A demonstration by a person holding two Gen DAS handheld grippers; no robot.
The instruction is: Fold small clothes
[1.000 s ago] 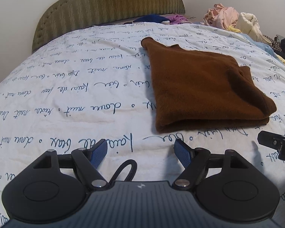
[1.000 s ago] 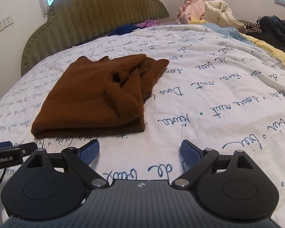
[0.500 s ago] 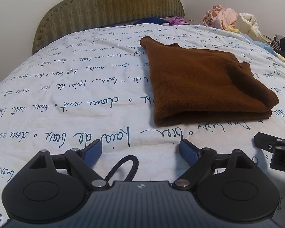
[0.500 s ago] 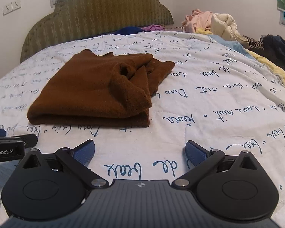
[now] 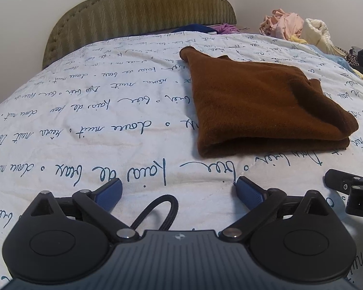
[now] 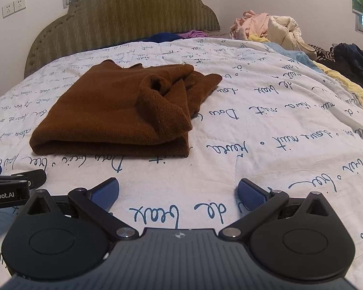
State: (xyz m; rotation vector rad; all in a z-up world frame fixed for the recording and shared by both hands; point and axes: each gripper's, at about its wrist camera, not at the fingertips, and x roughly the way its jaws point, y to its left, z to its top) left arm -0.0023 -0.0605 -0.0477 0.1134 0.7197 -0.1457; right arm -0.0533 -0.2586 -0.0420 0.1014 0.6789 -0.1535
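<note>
Brown knit cloth, the garment (image 5: 261, 106), is seen lying folded into a thick pad near the middle of the bed (image 5: 84, 125), toward the headboard (image 5: 138, 12). One fold is judged done, though a loose flap is bunched along its right edge and could be tidied. The left gripper (image 5: 179, 189) is opening, nothing between its jaws; the right gripper (image 6: 177, 192) is spread wide and empty. A heap of clothes (image 6: 266, 27) at the far right corner is left unfolded.
</note>
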